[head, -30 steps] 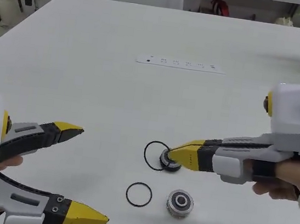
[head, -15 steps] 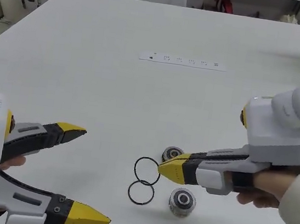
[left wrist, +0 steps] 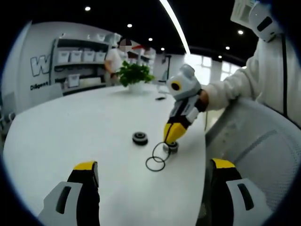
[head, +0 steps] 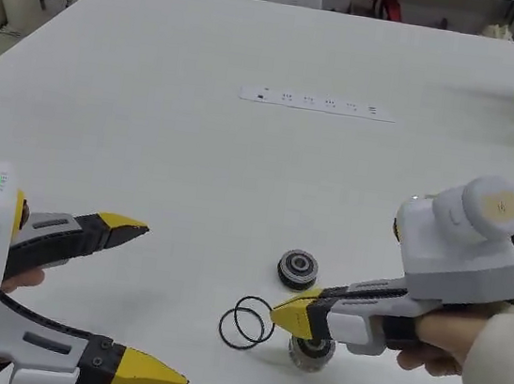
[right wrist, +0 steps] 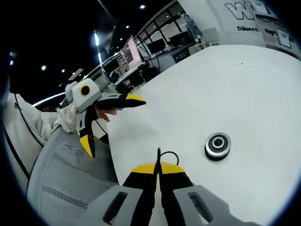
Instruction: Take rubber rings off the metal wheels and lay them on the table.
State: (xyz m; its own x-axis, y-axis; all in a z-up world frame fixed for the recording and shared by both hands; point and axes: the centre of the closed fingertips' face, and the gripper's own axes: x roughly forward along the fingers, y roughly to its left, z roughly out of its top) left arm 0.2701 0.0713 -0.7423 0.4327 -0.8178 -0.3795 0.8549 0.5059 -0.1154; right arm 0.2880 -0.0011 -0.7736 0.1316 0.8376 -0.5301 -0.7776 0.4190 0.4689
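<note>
The left gripper's (head: pixel 163 305) jaws are spread wide with nothing between them, low over the near-left part of the white desk (head: pixel 241 171). The right gripper's (head: pixel 277 313) jaws are pressed together on a thin black rubber ring (head: pixel 255 298); in the right gripper view it loops up from between the tips. One metal wheel (head: pixel 297 267) sits on the desk just beyond those tips. A second wheel (head: pixel 314 349) lies beneath them, partly hidden, so I can't tell whether it carries a ring. The pinched ring overlaps a second ring (head: pixel 221 327) lying flat on the desk, just left of the hidden wheel.
</note>
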